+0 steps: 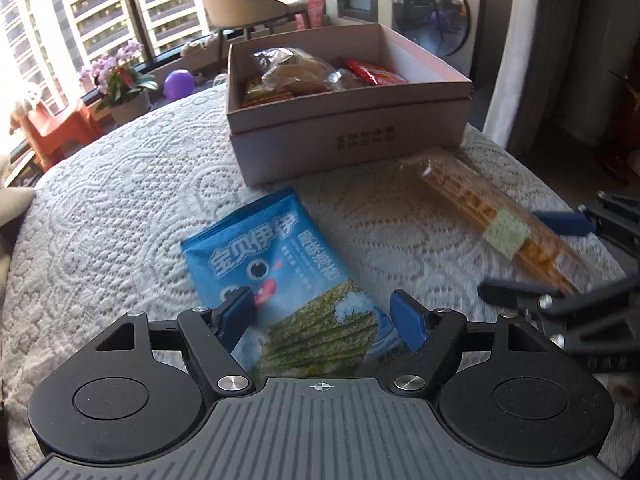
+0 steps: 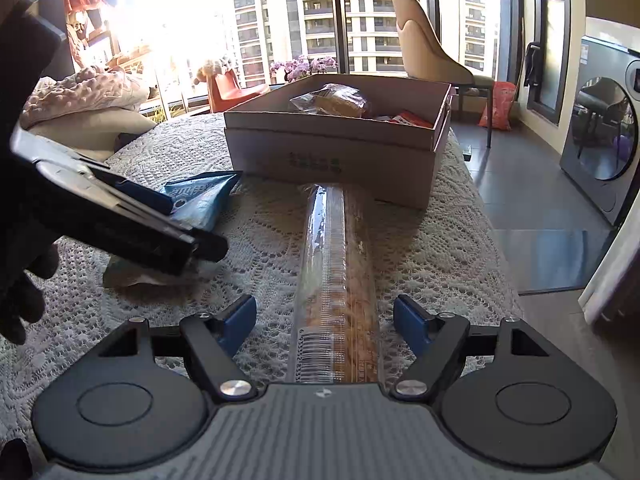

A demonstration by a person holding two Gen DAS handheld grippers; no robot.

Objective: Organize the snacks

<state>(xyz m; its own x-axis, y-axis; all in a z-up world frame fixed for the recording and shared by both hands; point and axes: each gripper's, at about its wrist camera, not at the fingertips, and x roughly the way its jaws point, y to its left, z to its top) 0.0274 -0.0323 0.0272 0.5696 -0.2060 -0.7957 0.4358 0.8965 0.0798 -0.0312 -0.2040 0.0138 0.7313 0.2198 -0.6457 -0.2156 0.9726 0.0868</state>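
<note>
Both grippers hovering spread over one snack each, nothing pinched yet.

Left gripper is sitting with its blue pads wide apart, straddling the near end of the blue seaweed packet, which is lying flat on the lace tablecloth; pads not pressing on it. Packet's long axis is running away from the gripper, tilted up-left toward the cardboard box beyond. Right gripper is also standing spread, jaws either side of the long clear cracker sleeve, no contact visible. Sleeve's long axis is lining up straight ahead of the gripper, far end touching or just short of the box front, cannot tell which. Box is already holding several snacks. Each hand is nearer its own item; likely next is closing across the narrow width.
</note>
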